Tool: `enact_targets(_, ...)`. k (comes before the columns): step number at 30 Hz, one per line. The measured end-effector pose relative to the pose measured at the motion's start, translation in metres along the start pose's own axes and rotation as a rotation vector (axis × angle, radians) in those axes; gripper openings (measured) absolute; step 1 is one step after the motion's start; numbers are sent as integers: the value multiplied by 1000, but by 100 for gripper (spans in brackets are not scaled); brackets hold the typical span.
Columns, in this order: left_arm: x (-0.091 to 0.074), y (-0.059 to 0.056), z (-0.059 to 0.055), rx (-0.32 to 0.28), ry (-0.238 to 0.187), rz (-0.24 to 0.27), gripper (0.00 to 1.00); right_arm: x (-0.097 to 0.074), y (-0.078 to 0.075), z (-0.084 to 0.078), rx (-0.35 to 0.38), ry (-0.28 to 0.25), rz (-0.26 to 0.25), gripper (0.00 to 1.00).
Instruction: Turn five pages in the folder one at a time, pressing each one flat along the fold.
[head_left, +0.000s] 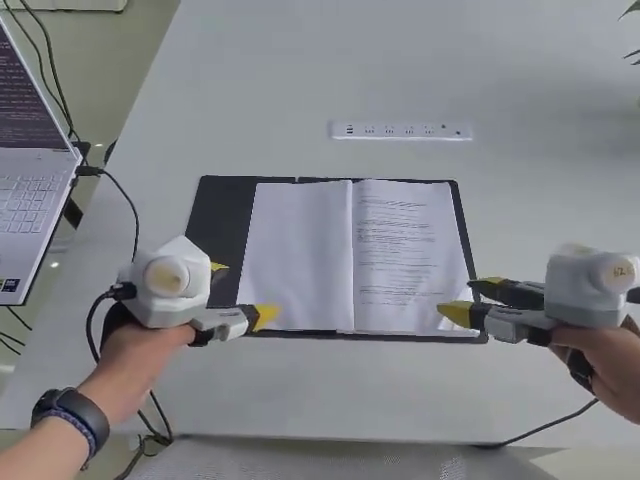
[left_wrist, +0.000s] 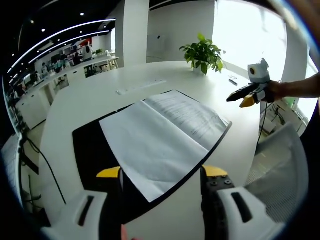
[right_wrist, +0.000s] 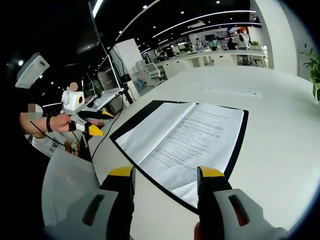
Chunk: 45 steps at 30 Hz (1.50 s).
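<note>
A black folder (head_left: 222, 225) lies open on the white table, a blank white page (head_left: 298, 255) on its left half and a printed page (head_left: 405, 250) on its right. My left gripper (head_left: 240, 294) hovers open at the folder's lower left corner, its yellow tips (left_wrist: 160, 172) straddling the blank page's corner (left_wrist: 150, 192). Open too, my right gripper (head_left: 462, 301) sits at the lower right corner, with the printed page's edge (right_wrist: 185, 187) between its jaws. Neither holds anything. The folder (left_wrist: 90, 150) and the folder (right_wrist: 125, 132) lie flat in both gripper views.
A white power strip (head_left: 400, 130) lies on the table beyond the folder. An open laptop (head_left: 25, 190) sits at the left edge, with black cables (head_left: 125, 205) trailing toward my left hand. A potted plant (left_wrist: 202, 52) stands at the table's far end.
</note>
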<state>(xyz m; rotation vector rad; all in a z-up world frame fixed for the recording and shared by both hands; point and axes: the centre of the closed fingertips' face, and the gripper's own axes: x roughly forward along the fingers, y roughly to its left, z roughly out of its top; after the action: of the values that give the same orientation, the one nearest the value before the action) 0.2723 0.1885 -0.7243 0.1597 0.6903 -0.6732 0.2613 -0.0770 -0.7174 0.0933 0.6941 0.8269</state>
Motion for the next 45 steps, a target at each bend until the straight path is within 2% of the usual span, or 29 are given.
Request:
enact_targets(2,-6,-2,0,10,1,2,64,-4,1,-3,-20,4,-9,51)
enact_targets(7,-19,-7,0,17,-3,8,67,-13,13,-11,-65,34,-28,56)
enact_targets(11,-29,-6,1,15,-14,20,71,-21,18,-14,-58,32,-41,59)
enact_targets(17,-38,-2,-1,-7,-33,36,73,-32,16,-14,-33,4,-76,62)
enact_targets(22,-38,-2,0,-1,-28,31,74,-35,14,-17,-23,3,-89,63)
enact_targets(38,-28,-4,20,18,-52,14,73,-36,9,-21,-25,19,-95,64)
enact_targets(44,-15,-16,36,43,-71,-35,73,-40,7,-21,-10,6,-107,65)
enact_targets(45,-12,-24,43,51,-95,-64,73,-41,7,-21,-8,5,-108,65)
